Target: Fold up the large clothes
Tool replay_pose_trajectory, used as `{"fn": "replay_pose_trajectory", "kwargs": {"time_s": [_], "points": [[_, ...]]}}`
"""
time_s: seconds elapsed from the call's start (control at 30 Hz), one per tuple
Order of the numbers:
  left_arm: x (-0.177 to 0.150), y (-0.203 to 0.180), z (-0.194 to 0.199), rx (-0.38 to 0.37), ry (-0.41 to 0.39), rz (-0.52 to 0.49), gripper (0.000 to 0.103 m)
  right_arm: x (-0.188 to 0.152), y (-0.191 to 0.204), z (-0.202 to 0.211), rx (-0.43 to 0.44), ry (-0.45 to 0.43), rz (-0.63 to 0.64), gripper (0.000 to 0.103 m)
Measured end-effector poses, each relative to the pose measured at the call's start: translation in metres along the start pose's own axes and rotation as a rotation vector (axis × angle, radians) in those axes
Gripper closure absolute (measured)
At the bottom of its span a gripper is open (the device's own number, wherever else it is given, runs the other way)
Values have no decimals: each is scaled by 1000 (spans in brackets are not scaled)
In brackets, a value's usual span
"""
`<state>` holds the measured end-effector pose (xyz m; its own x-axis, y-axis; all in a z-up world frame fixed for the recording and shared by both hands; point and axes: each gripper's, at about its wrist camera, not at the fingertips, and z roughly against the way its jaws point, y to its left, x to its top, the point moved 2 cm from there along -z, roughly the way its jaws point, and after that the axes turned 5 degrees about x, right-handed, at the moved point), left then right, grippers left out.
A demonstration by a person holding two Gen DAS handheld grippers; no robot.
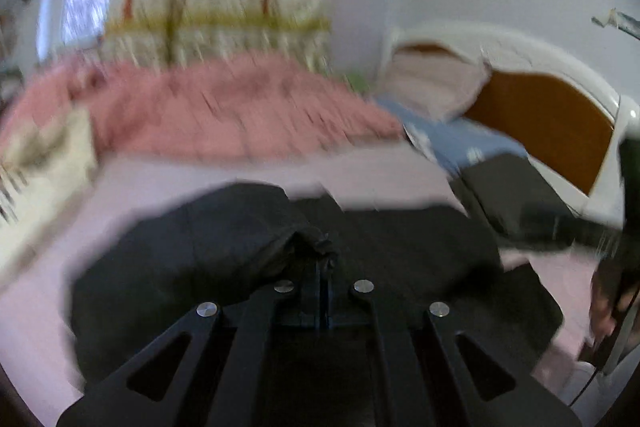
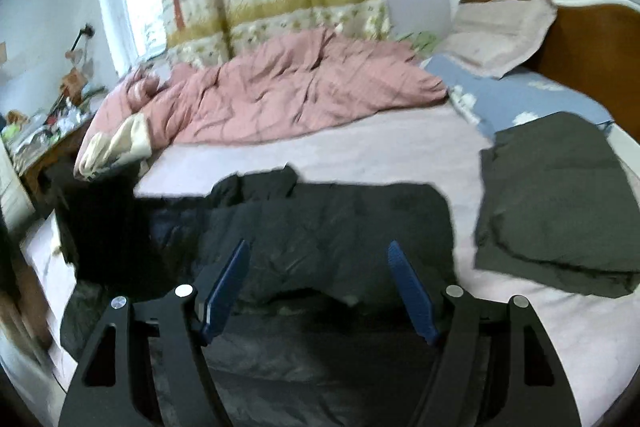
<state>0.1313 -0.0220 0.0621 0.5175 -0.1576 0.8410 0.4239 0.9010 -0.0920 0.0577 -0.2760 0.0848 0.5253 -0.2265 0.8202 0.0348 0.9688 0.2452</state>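
Note:
A large black garment (image 1: 400, 259) lies spread on the pale pink bed sheet (image 1: 280, 175). In the blurred left wrist view my left gripper (image 1: 322, 263) is shut, with a bunch of the black garment's fabric pinched at its tips. In the right wrist view the black garment (image 2: 332, 215) lies beneath my right gripper (image 2: 319, 247), whose blue pads (image 2: 230, 275) stand wide open with nothing pressed between them. A dark blur covers the garment's left end in that view.
A folded dark grey garment (image 2: 556, 203) lies on the bed to the right. A crumpled pink duvet (image 2: 280, 95), a pillow (image 2: 500, 39) and a wooden headboard (image 2: 592, 51) fill the far side. A cluttered desk (image 2: 48, 131) stands at the left. A hand (image 1: 608, 303) shows at the right edge.

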Motion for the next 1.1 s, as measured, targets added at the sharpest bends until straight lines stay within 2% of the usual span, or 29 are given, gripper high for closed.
{"fn": "replay_pose_trajectory", "kwargs": {"time_s": [0.07,0.13,0.2,0.23,0.27,0.3,0.37,0.43,0.53,0.6,0.67,0.77,0.87,0.93,1.0,1.03,1.1], "points": [[-27,-20,-22,27,67,-28,102,10,-6,6,-2,-12,-13,28],[-49,-38,-39,78,121,-107,101,20,-11,8,-4,-19,-26,28],[-68,-48,-44,132,151,-151,92,28,-15,9,-3,-32,-38,28],[-74,-48,-44,156,156,-148,82,30,-16,8,0,-34,-40,28],[-77,-43,-40,178,142,-136,73,31,-15,6,4,-34,-39,28],[-78,-39,-32,175,117,-120,69,33,-13,3,8,-33,-37,28],[-78,-27,-13,149,60,-66,52,32,-8,-5,16,-28,-33,28],[-75,-11,11,150,3,-14,46,26,-1,-17,36,-13,-22,28],[-75,11,44,218,-70,34,44,13,16,-34,74,14,35,28],[-77,32,65,260,-124,75,41,6,39,-43,88,24,114,28],[-78,56,77,334,-169,108,40,-1,65,-46,105,20,194,28],[-83,98,77,413,-180,183,34,-10,119,-52,171,22,332,28],[-96,147,66,509,-103,313,36,-23,176,-60,246,38,447,28],[-104,173,68,512,-76,407,36,-35,216,-70,300,66,518,28],[-109,193,67,565,-8,459,36,-47,248,-84,258,92,576,28],[-110,200,69,564,-10,476,36,-54,266,-96,195,96,613,28],[-112,210,77,547,-27,523,36,-65,285,-107,209,104,649,28]]}}
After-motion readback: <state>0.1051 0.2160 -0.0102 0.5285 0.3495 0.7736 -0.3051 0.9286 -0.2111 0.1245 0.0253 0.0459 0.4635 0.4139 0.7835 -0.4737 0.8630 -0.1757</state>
